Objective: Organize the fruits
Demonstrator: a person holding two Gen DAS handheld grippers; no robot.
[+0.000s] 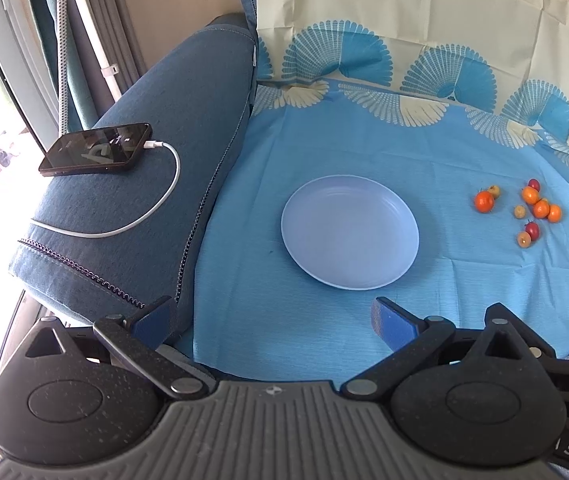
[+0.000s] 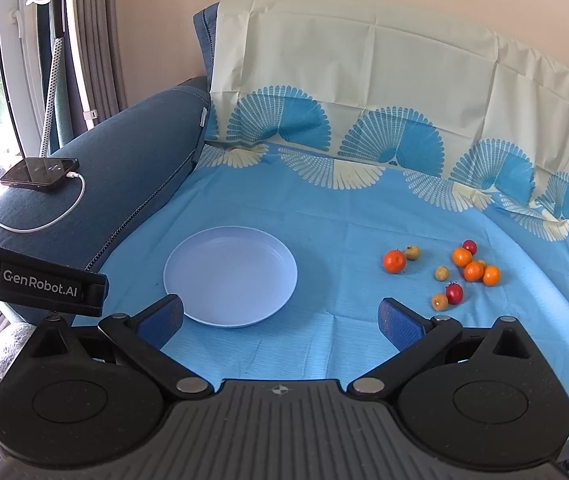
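An empty pale blue plate (image 1: 350, 236) (image 2: 230, 276) lies on the blue cloth. To its right lies a loose group of small fruits: several orange mandarins (image 1: 484, 201) (image 2: 394, 261), two red ones (image 1: 532, 229) (image 2: 454, 293) and several small yellow-brown ones (image 1: 523, 239) (image 2: 439, 302). My left gripper (image 1: 274, 320) is open and empty, low and near of the plate. My right gripper (image 2: 282, 322) is open and empty, near of the plate and left of the fruits. The left gripper's body (image 2: 40, 282) shows at the left of the right wrist view.
A blue sofa armrest (image 1: 156, 184) (image 2: 124, 152) stands left of the cloth, with a black phone (image 1: 96, 149) (image 2: 39, 174) on a white charging cable (image 1: 132, 224). The cloth-covered backrest (image 2: 364, 92) rises behind. A window and curtains are at far left.
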